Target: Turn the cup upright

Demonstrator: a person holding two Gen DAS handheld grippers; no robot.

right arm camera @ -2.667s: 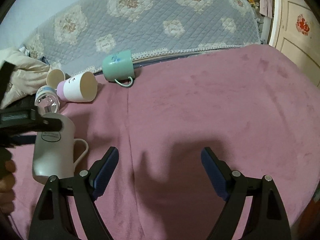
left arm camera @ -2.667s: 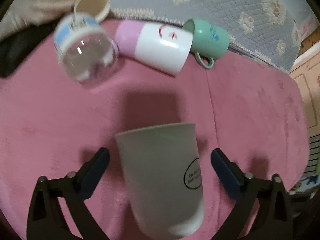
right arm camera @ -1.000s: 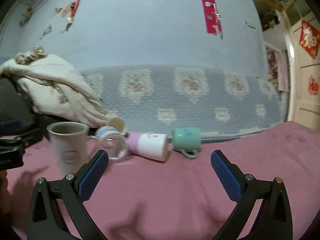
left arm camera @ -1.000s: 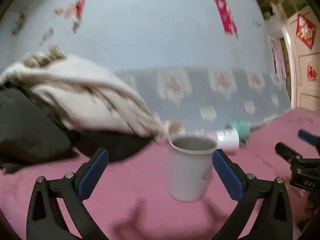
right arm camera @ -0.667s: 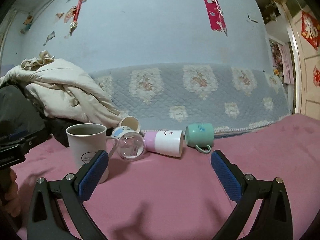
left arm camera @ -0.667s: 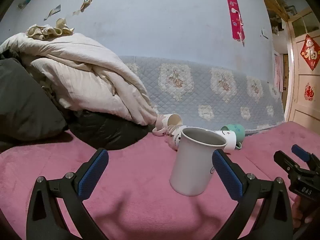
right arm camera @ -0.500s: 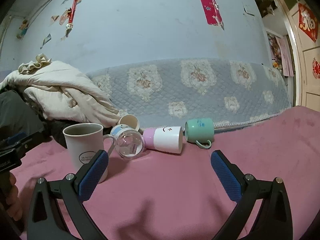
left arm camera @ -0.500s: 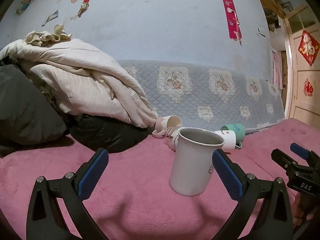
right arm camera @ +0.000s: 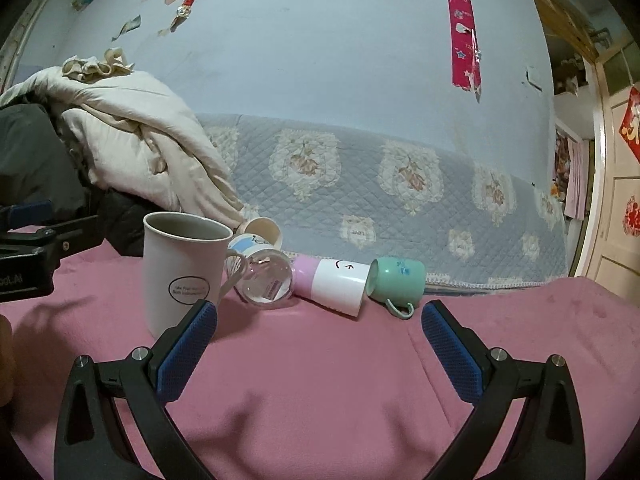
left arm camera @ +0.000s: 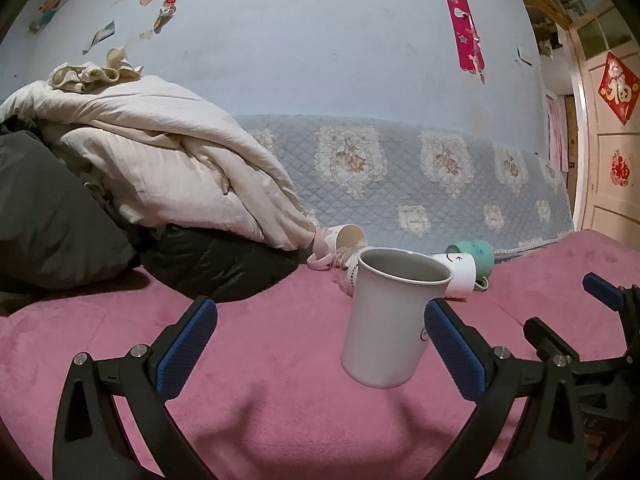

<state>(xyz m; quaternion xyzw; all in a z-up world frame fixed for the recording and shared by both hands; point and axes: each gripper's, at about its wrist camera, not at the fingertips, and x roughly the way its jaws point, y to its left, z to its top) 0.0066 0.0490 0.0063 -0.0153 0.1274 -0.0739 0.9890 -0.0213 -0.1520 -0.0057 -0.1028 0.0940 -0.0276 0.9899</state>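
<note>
Black frames, silver screws — blue textured fingers [left arm camera: 188,346].

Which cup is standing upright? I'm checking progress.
The tall white mug with the oval label, mouth up on the pink blanket; the other cups lie on their sides.

Pale blue wall [right arm camera: 320,60] – red banner [right arm camera: 464,28] hanging; quilted floral backrest [right arm camera: 400,200] below. Pink plush bed cover [right arm camera: 320,380]; cream door [left arm camera: 608,184] at right.
</note>
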